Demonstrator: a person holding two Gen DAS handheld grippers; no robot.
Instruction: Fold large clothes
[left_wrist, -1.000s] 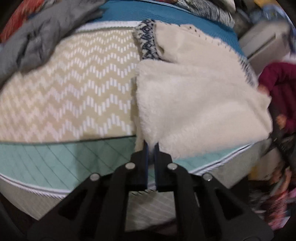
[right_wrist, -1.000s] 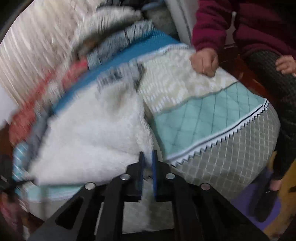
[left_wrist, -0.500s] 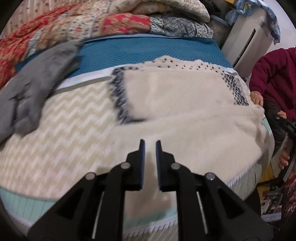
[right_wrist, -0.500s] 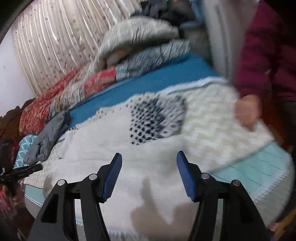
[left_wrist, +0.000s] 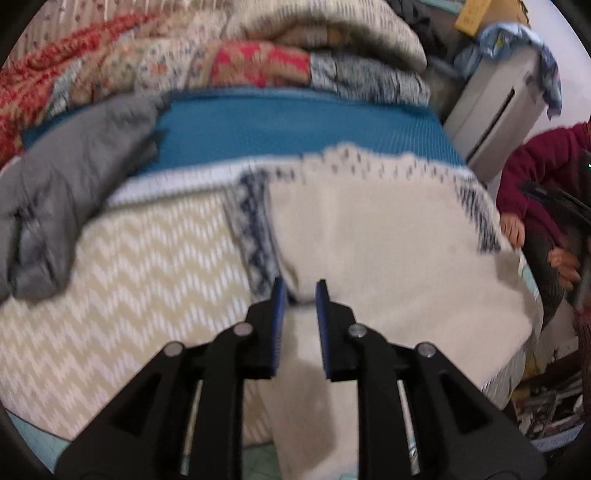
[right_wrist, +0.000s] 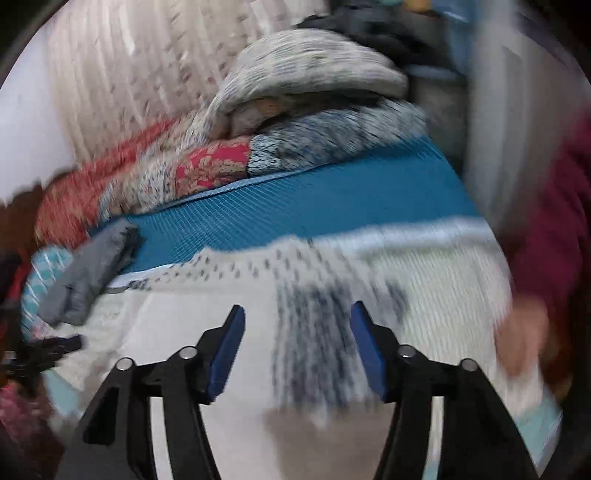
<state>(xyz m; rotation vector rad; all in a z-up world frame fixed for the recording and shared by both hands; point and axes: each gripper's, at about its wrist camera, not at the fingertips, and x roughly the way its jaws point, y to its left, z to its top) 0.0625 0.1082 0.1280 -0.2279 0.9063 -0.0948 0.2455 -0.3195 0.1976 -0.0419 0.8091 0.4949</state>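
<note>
We have the cream sweater (left_wrist: 388, 236) lying flat on the bed (left_wrist: 155, 266), one fold apparently made, though blur hides its edges. Our left gripper (left_wrist: 300, 295) is opening, nothing pinched; our right gripper (right_wrist: 297, 321) is opening wide and empty above the patterned band. Next, we should seize an outer edge with both, lift evenly and avoid dragging the layer beneath.

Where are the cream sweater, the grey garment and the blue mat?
cream sweater (left_wrist: 369, 229): left wrist view, plain middle panel.
grey garment (left_wrist: 74, 177): left wrist view, crumpled middle.
blue mat (right_wrist: 332, 206): right wrist view, bare centre.
</note>
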